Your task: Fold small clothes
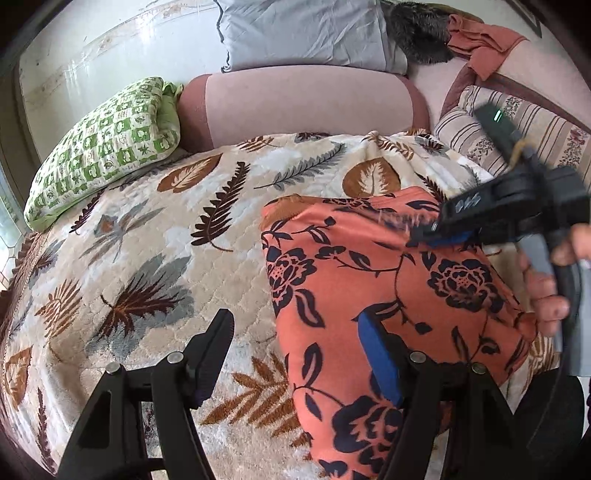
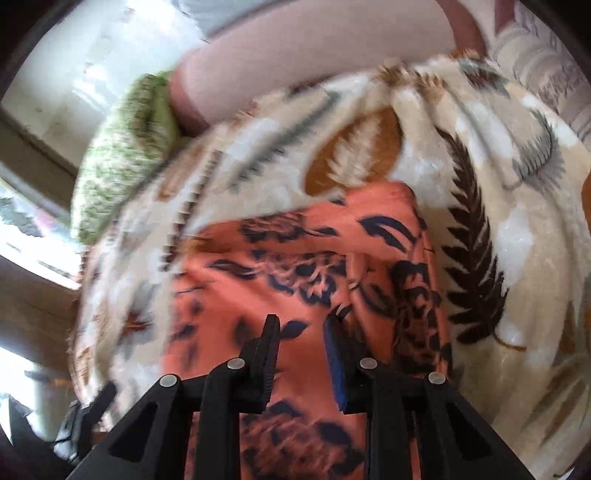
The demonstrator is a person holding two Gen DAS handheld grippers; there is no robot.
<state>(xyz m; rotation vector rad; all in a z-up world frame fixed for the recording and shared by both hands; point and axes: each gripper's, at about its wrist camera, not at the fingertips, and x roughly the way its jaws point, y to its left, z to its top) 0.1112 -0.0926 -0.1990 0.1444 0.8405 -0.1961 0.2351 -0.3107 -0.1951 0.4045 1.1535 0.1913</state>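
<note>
An orange garment with dark floral print [image 1: 369, 266] lies folded on a leaf-patterned blanket [image 1: 166, 240]. My left gripper [image 1: 295, 328] stands wide open low over the garment's left edge. Its blue-padded finger is over the cloth and its other finger over the blanket. My right gripper [image 1: 417, 236], held by a hand [image 1: 550, 295], points down at the garment's far right part. In the blurred right wrist view the right gripper [image 2: 302, 325] has its jaws a narrow gap apart just above the garment [image 2: 295, 258], with no cloth visibly pinched.
A green checked pillow [image 1: 99, 147] lies at the blanket's far left. A pink bolster [image 1: 295, 107] runs along the back, with a grey pillow [image 1: 303, 33] behind it. A striped cushion [image 1: 517, 125] and another orange cloth [image 1: 484, 40] lie at the far right.
</note>
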